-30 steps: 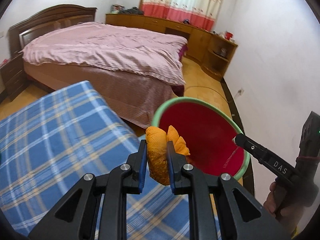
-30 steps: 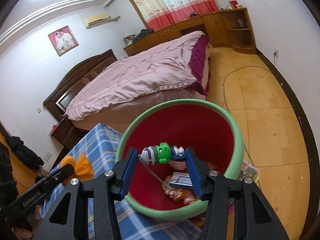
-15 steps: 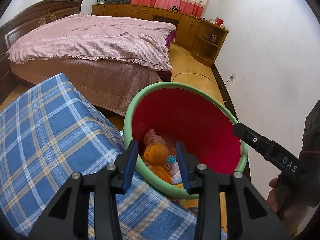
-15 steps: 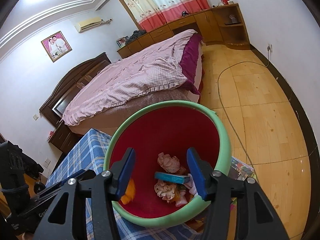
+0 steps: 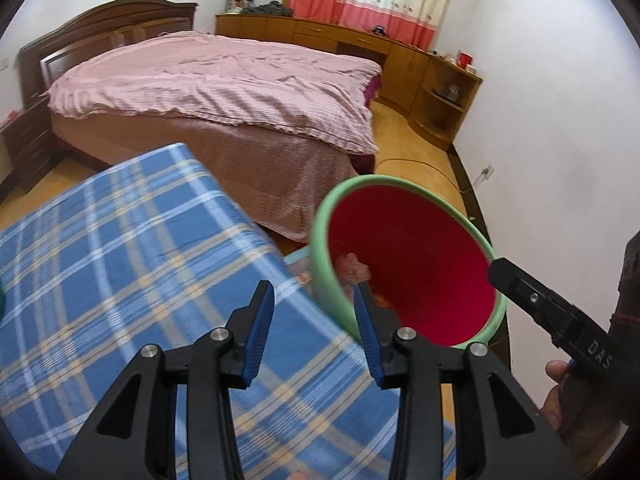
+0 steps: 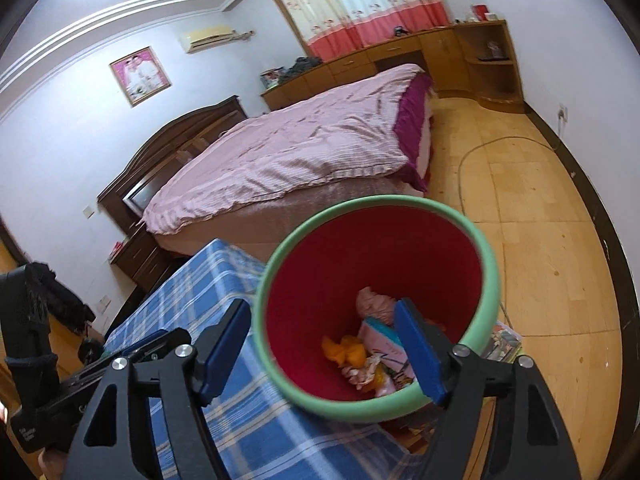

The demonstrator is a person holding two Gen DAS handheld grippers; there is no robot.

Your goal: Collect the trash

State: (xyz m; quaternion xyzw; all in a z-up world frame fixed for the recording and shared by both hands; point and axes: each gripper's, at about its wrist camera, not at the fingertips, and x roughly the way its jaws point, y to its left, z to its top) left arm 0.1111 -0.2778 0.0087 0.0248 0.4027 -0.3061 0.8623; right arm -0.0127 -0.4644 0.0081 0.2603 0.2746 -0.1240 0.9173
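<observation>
A red bin with a green rim (image 5: 404, 184) (image 6: 490, 256) stands on the floor beside the blue plaid table (image 5: 120, 264) (image 6: 192, 300). Inside it lie orange trash (image 6: 346, 350), crumpled pink paper (image 6: 374, 300) (image 5: 352, 264) and a blue-edged packet (image 6: 380, 338). My left gripper (image 5: 314, 308) is open and empty over the table edge next to the bin. My right gripper (image 6: 324, 324) is open and empty above the bin's near rim. The right gripper also shows in the left wrist view (image 5: 552, 316), the left gripper's finger in the right wrist view (image 6: 132, 352).
A bed with a pink cover (image 5: 224, 80) (image 6: 296, 148) stands beyond the table. Wooden cabinets (image 5: 400, 56) line the far wall. A cable (image 6: 480, 148) lies on the wooden floor. Magazines (image 6: 504, 338) lie beside the bin. A white wall (image 5: 560, 120) is at right.
My left gripper opened and dropped the orange trash into the bin, then drew back over the table. My right gripper let go of the green-and-purple toy, which fell into the bin.
</observation>
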